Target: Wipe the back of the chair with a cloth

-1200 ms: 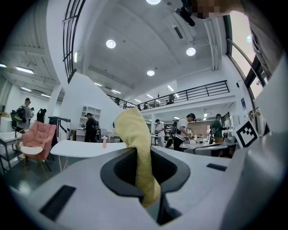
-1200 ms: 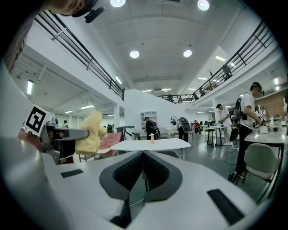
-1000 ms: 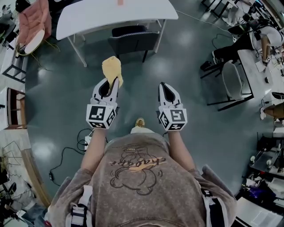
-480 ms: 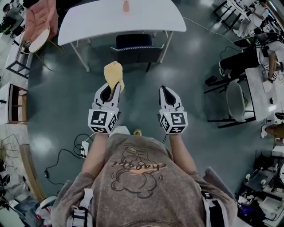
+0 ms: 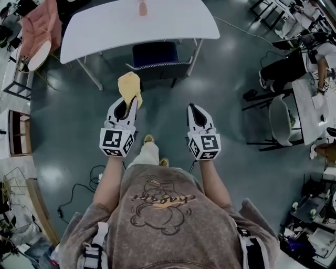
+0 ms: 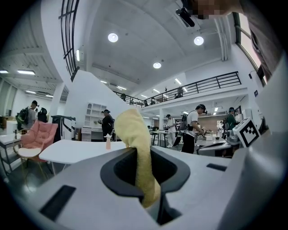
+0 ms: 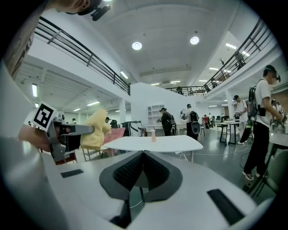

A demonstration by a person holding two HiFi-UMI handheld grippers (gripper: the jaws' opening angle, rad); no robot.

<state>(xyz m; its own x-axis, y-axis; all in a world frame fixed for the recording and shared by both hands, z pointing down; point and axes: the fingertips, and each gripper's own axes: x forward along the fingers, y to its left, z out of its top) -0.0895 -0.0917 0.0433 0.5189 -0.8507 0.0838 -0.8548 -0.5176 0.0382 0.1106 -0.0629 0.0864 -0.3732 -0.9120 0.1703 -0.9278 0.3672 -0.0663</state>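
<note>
A dark chair [image 5: 155, 58] stands pushed under the white table [image 5: 105, 26], its back toward me. My left gripper [image 5: 131, 99] is shut on a yellow cloth [image 5: 129, 86], which sticks up past the fingertips; the same cloth [image 6: 136, 148] is pinched between the jaws in the left gripper view. It hangs short of the chair, a little to its left. My right gripper [image 5: 191, 107] is shut with nothing in it, its jaws meeting in the right gripper view [image 7: 143, 155], where the left gripper and cloth [image 7: 94, 130] show at the left.
A small pink bottle [image 5: 142, 7] stands on the table. A pink chair [image 5: 39, 26] is at the far left. Cables [image 5: 86, 181] lie on the floor at my left. Desks, chairs [image 5: 278, 113] and seated people fill the right side.
I have stepped closer to the table and chair; the chair now lies nearer the cloth. Both grippers keep their pose, the cloth still held.
</note>
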